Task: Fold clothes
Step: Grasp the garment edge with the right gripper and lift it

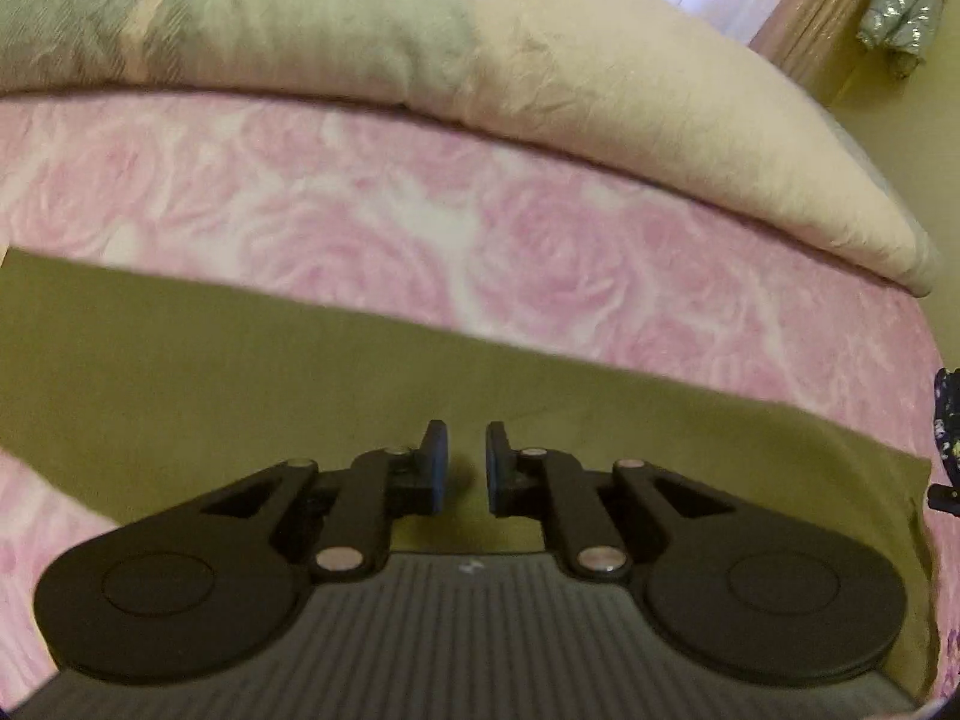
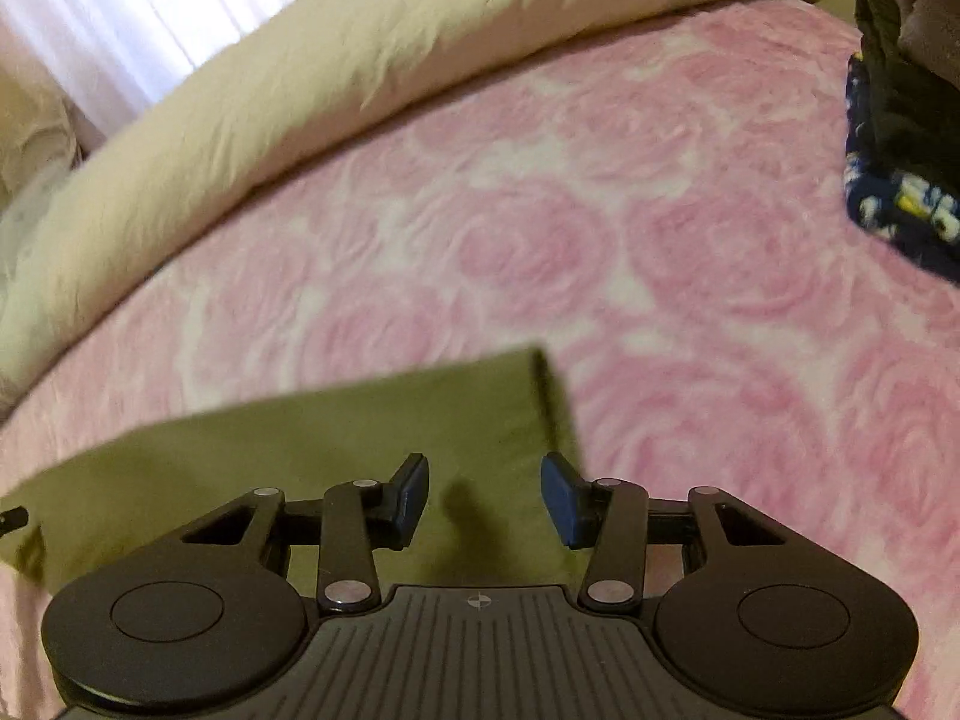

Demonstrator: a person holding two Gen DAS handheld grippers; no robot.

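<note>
Left tongs (image 1: 466, 463) narrow and empty, right tongs (image 2: 485, 501) wider and empty over the olive cloth (image 2: 336, 438) on the bed (image 2: 690, 240); a one-layer pinch at its corner could undo the fold.

Black fingers (image 1: 433, 468) (blue pads, silver rivets)

I see the cloth (image 2: 336, 444) flat on the bed (image 2: 660, 240), duvet (image 2: 300, 78) behind it, clothes pile (image 2: 900, 138) far right.

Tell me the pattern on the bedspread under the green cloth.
Pink roses on white; the bedspread shows best in the right wrist view.
</note>
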